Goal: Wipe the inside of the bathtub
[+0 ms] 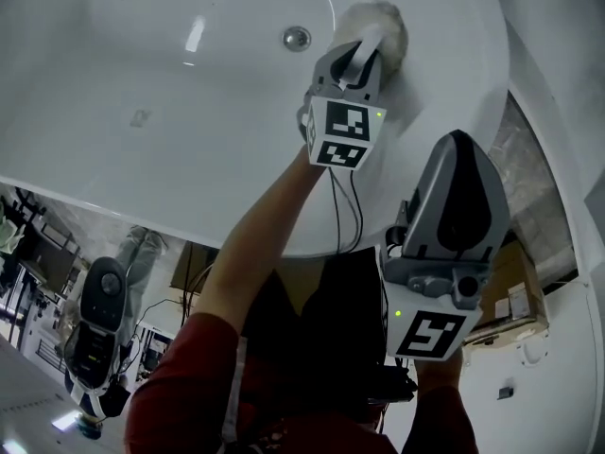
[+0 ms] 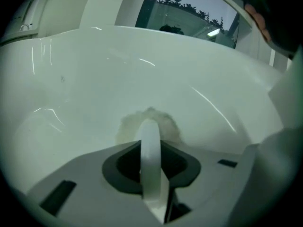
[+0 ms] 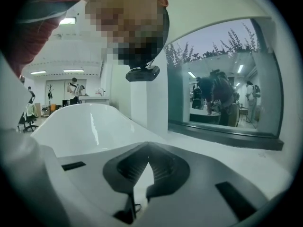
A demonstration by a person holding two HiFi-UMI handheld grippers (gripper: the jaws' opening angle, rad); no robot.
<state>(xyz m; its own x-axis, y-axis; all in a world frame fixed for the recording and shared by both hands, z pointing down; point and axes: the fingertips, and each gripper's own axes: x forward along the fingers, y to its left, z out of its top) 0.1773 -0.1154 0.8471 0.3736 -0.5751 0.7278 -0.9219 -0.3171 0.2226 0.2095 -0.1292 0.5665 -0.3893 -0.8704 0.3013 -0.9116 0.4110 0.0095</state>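
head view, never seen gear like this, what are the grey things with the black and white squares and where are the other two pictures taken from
There is no robot here. A person holds a hand tool, a gripper with two jaws, in each hand. The patterned cubes are part of those tools. The head view comes from a camera on the person's head, looking down into a white tub. The other two views come from cameras riding on the grippers, each looking along its own jaws. The left gripper has its jaws shut on a fluffy cloth, against the tub wall near the drain. The right gripper is away from the cloth, jaws together, holding nothing.
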